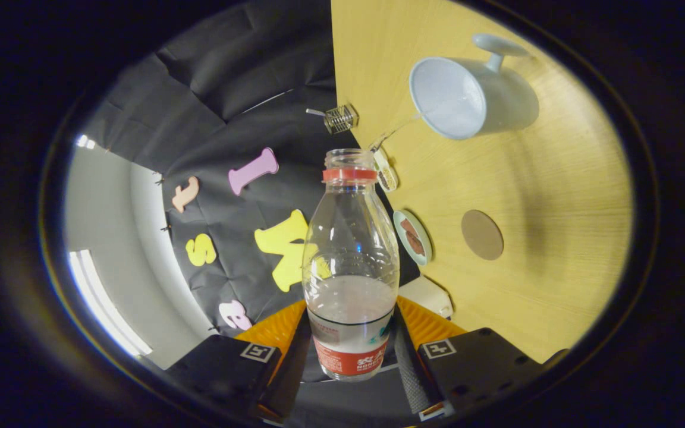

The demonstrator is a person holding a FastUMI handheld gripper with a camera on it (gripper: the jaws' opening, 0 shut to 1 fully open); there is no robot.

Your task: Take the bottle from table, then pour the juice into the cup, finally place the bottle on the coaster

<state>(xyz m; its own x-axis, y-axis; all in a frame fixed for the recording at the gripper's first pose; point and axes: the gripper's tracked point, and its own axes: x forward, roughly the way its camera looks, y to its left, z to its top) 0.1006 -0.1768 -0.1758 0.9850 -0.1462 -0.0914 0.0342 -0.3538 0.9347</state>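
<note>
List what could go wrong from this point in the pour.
1. The bottle has no cap and is gripped low, around its label, by the gripper. As it tips further it may slip or swing.
2. Its mouth is not yet over the cup, so juice may land on the table if it runs out early.
3. The coaster is a small target, and the bottle could be set down half off it.

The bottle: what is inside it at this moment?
The bottle, cap off and clamped in the hand-held gripper, holds pale cloudy liquid in its lower part; above that it is clear and empty. The label band hides the liquid near the base.
</note>
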